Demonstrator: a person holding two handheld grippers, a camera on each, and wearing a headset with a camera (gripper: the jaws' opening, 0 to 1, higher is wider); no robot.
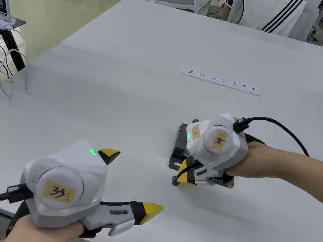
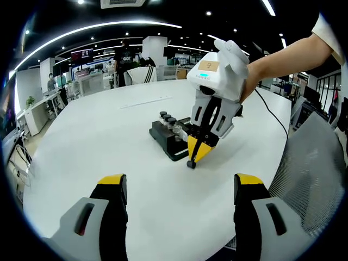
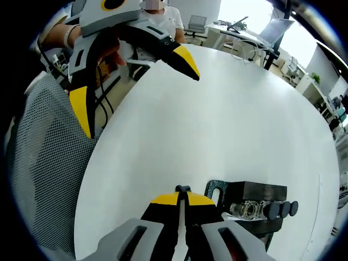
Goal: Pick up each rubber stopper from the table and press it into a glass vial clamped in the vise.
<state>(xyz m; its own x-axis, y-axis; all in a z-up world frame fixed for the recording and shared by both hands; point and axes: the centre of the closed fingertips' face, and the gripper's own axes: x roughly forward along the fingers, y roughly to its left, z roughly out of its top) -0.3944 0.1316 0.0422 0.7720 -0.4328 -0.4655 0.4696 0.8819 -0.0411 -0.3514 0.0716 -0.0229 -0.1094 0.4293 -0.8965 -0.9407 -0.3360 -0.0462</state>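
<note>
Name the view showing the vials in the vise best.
Right gripper view: the vials lie close and unblocked in the vise. The left gripper view shows them small, beside the right gripper holding a stopper. In the head view that gripper mostly hides them.

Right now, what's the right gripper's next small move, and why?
Probably lift the right gripper and carry its stopper over to the open vial in the vise. The fingers are shut on the stopper low by the table, and the other three vials look already plugged.
</note>
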